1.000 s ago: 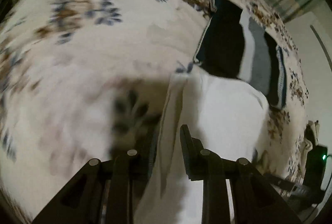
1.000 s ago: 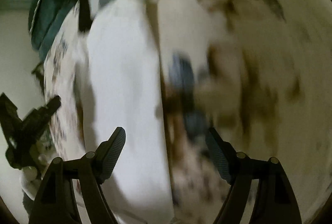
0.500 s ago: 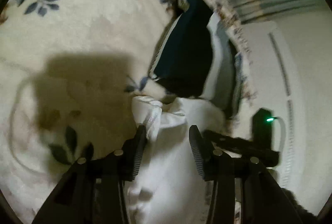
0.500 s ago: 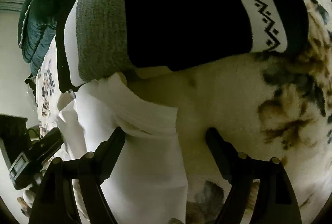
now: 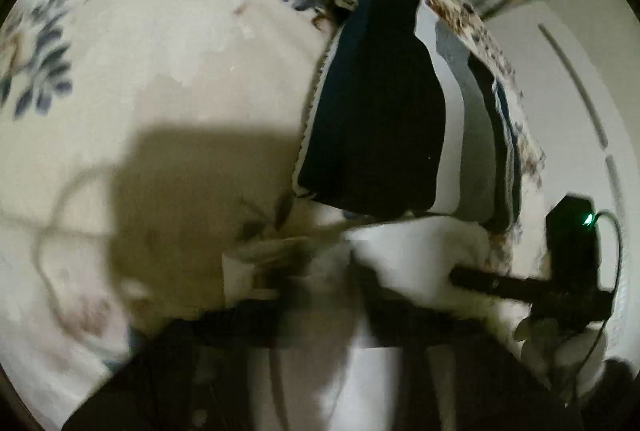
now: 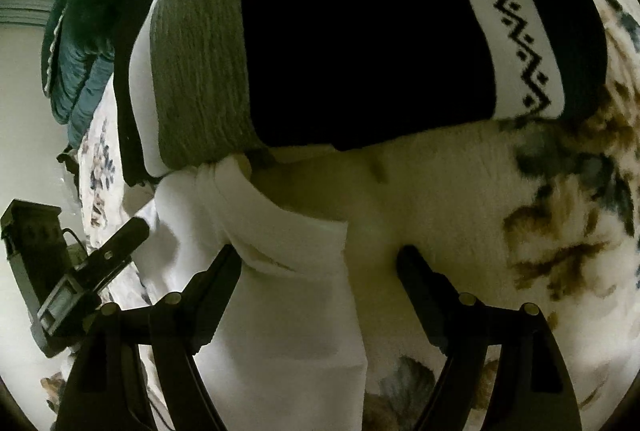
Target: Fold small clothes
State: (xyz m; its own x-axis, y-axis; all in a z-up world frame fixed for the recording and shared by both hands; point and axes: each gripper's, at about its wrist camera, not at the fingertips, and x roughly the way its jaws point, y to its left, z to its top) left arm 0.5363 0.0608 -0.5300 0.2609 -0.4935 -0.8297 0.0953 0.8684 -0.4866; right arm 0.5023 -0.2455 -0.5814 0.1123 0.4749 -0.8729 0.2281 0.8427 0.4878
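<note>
A white garment [image 6: 280, 291] lies folded on the floral blanket [image 6: 460, 199], its top edge against a stack of folded dark and grey clothes [image 6: 360, 31]. My right gripper [image 6: 320, 263] is open, its left finger over the white cloth and its right finger on the blanket. In the left wrist view my left gripper [image 5: 324, 279] is blurred by motion, with the white garment [image 5: 416, 251] between and under its fingers; its jaw state is unclear. The folded stack [image 5: 380, 111] lies just beyond it. The right gripper [image 5: 560, 291] shows at the right.
A dark teal quilt [image 6: 80, 31] lies at the far left beyond the stack. The bed edge runs along the right in the left wrist view, with a white wall [image 5: 580, 91] behind. Open floral blanket [image 5: 140, 71] spreads to the left.
The left gripper has pulled back and down, blurring, and the stack now sits farther away in its view. The right gripper has held still over the white garment's edge.
</note>
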